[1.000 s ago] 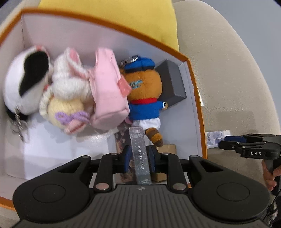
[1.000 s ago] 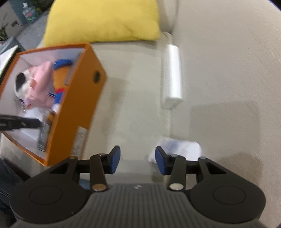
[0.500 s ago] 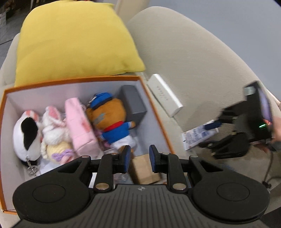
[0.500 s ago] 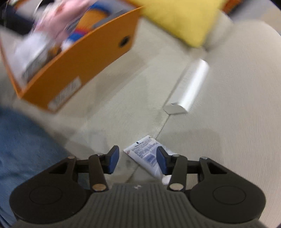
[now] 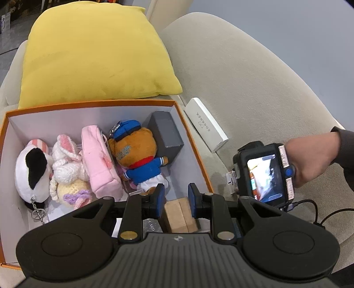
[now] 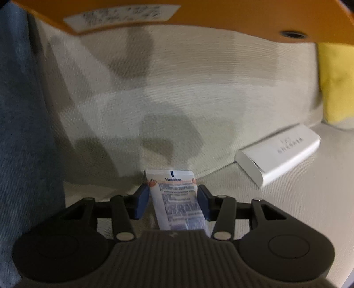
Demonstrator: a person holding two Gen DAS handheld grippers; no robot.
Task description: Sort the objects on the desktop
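Left view: my left gripper (image 5: 173, 200) has dropped the card box, jaws now apart and empty over the orange box (image 5: 192, 133). Right view: right gripper (image 6: 172, 203) moved in, jaws wide around the Vaseline tube (image 6: 177, 199) on the sofa (image 6: 177, 88), not clamped.

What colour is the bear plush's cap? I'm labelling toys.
Blue, on the bear plush in the orange box; clearest in the left wrist view.

The right gripper (image 6: 173, 200) is straddling a white Vaseline tube (image 6: 178, 202) lying on the beige cushion (image 6: 177, 99), its blue pads (image 6: 141, 200) sitting just beside the tube's edges. A white case (image 6: 279, 154) is lying toward the cushion's right edge, and the orange box (image 6: 199, 13) is spanning the top.
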